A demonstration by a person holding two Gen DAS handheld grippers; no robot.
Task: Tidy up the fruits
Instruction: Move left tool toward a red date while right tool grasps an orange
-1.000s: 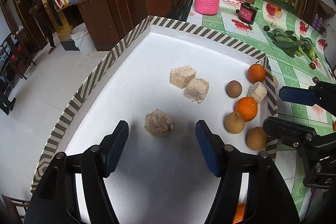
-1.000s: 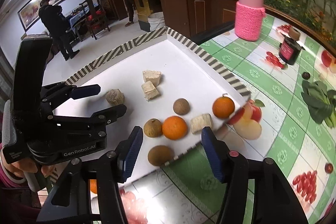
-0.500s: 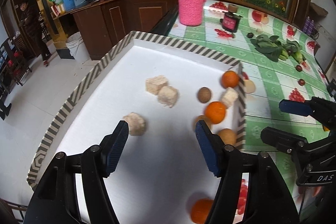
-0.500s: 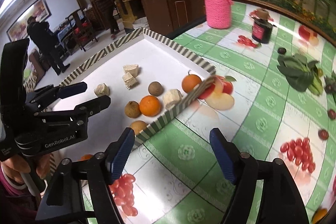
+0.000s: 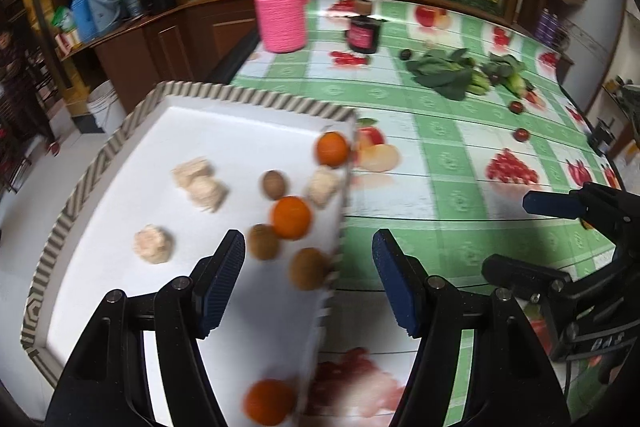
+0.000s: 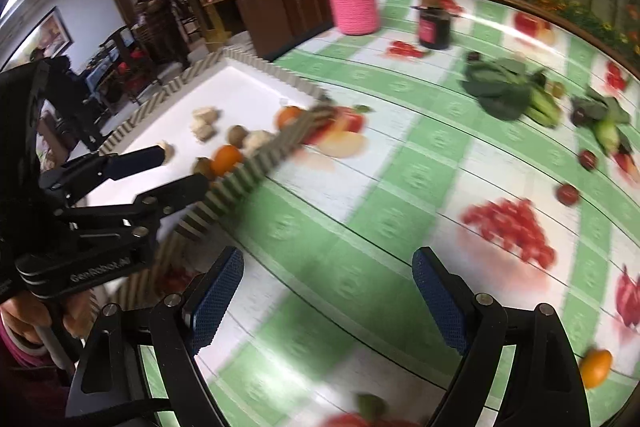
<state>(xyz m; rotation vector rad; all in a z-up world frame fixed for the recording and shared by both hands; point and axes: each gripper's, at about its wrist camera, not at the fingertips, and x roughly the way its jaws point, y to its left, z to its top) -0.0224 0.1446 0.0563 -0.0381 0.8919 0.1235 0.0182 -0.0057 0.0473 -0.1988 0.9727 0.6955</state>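
A white tray with a striped rim holds three oranges, brown round fruits and pale chunks. My left gripper is open and empty above the tray's right edge. It also shows in the right wrist view. My right gripper is open and empty over the green checked tablecloth, right of the tray. A small orange fruit lies on the cloth at the lower right, and small dark red fruits lie farther off.
A pink knit-covered jar and a dark jar stand at the table's far side. Leafy greens lie at the back right. The floor drops off left of the tray. People stand in the room beyond.
Both grippers have swung to the right, away from the tray's middle toward the tablecloth. Both stay open and empty. The tray's contents have not moved.
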